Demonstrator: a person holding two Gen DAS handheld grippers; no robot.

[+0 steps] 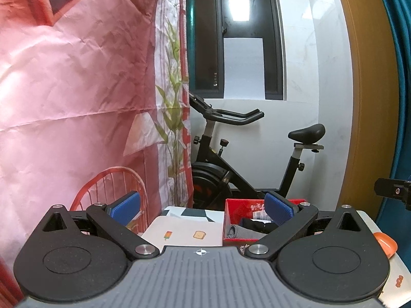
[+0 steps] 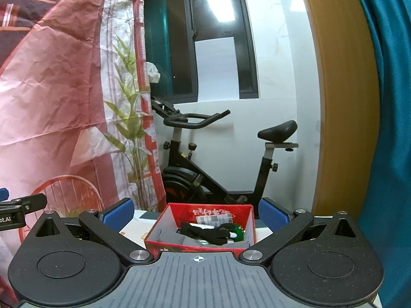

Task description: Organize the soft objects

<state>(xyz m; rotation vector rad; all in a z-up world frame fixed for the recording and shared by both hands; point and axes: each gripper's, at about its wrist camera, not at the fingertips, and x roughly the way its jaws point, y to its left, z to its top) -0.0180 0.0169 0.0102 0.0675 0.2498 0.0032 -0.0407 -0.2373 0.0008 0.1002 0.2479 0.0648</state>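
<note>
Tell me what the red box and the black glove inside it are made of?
The red box looks like thin cardboard: flat creased walls, printed red outside, plain grey inside. The black glove looks like soft knitted fabric, matte and floppy, though the weave is too small to be sure.

A black exercise bike stands against a white marble-look wall. Above it is a dark window mirroring a ceiling light; left of it hangs a creased pink printed backdrop — right, a wooden door frame and teal curtain.
</note>
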